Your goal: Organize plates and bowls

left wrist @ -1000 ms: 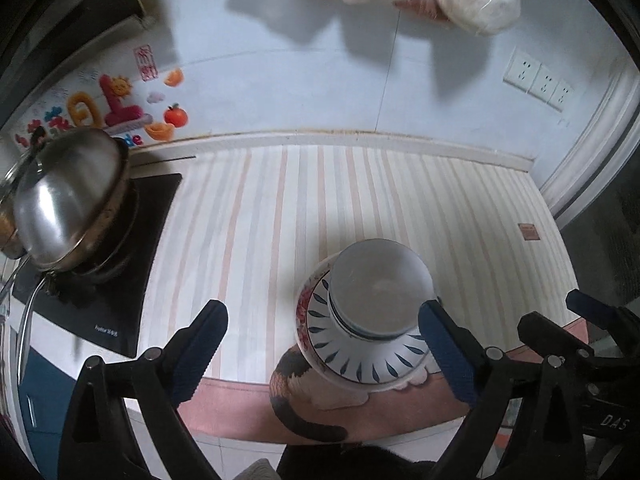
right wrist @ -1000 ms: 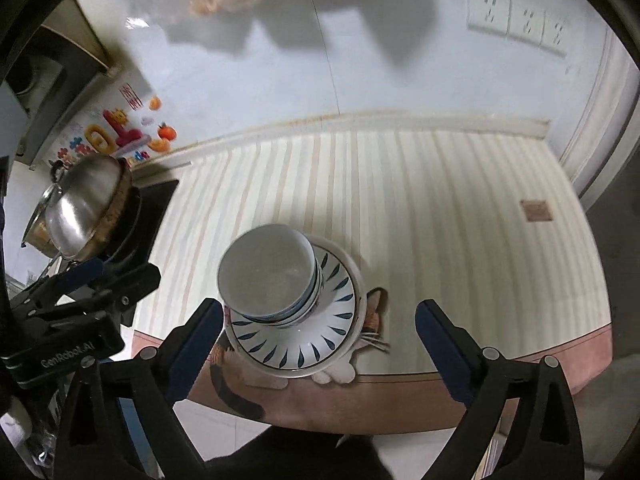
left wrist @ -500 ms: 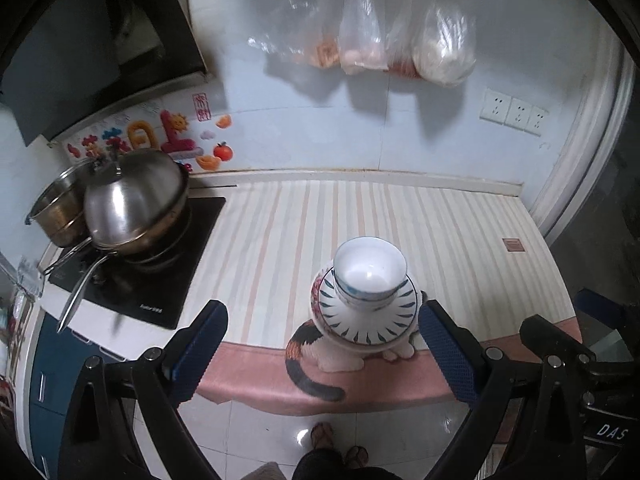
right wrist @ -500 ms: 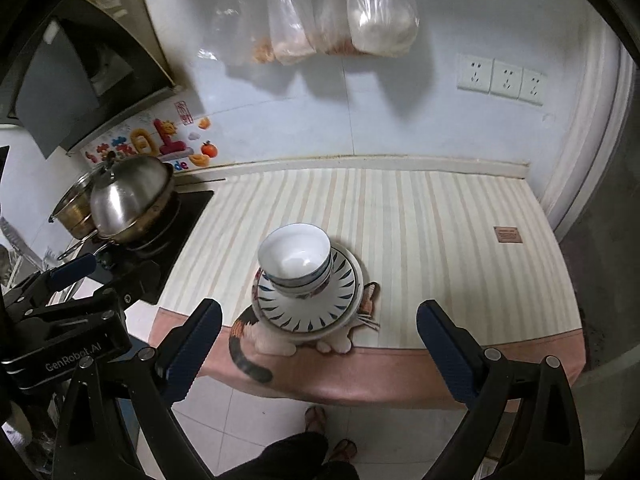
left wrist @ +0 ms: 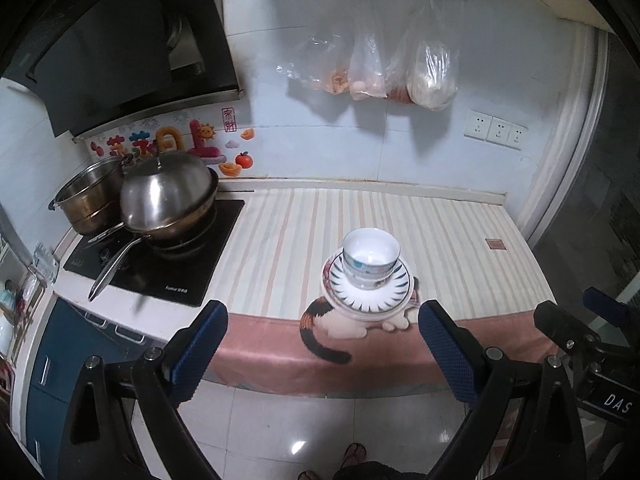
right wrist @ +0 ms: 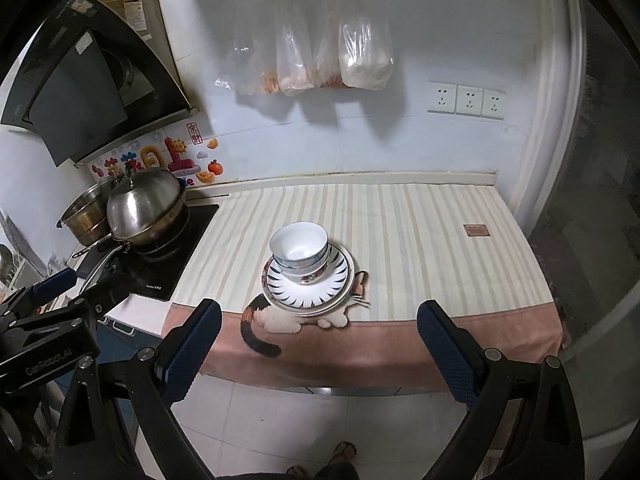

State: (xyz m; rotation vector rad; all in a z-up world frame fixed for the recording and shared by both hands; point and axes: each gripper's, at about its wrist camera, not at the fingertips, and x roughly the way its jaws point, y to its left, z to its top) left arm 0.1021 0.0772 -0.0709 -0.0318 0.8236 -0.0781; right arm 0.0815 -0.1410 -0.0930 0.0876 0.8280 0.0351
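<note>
I have both tools hanging out over the floor, off the front edge of the counter (left wrist: 460, 216). My left gripper (left wrist: 322, 350) is spread wide and carries nothing, and my right gripper (right wrist: 320, 348) is equally wide and empty. The bowls (right wrist: 299, 249) sit nested in one another on the stacked plates (right wrist: 308, 288), and that single pile stands close to the counter's front edge, on the striped cloth (right wrist: 420, 240) just above its cat print. Stacked small on large, the pile looks stable and compact, so I judge the sorting essentially done. The wok (left wrist: 168, 196) stands well apart at the left end.
</note>
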